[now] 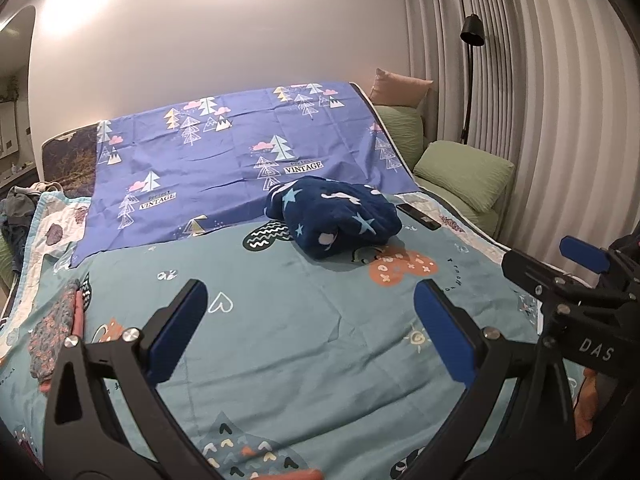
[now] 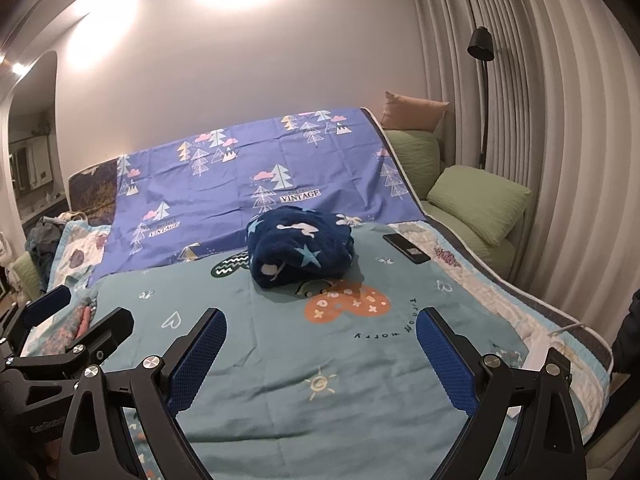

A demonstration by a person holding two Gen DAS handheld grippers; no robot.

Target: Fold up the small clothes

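Navy star-print fleece garment (image 1: 334, 218) lies bundled mid-bed on teal quilt (image 1: 280, 332). Black phone (image 1: 418, 217) just beside it. Left gripper (image 1: 316, 330) and right gripper (image 2: 320, 356): fingers apart, empty.

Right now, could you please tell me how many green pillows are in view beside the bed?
2. One green pillow stands against the headboard end, below a peach cushion. The other green pillow lies nearer, by the pleated curtain. More may be hidden behind the bedding.

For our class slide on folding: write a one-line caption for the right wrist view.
Open right gripper faces a bundled navy star-print garment on the teal bedspread.
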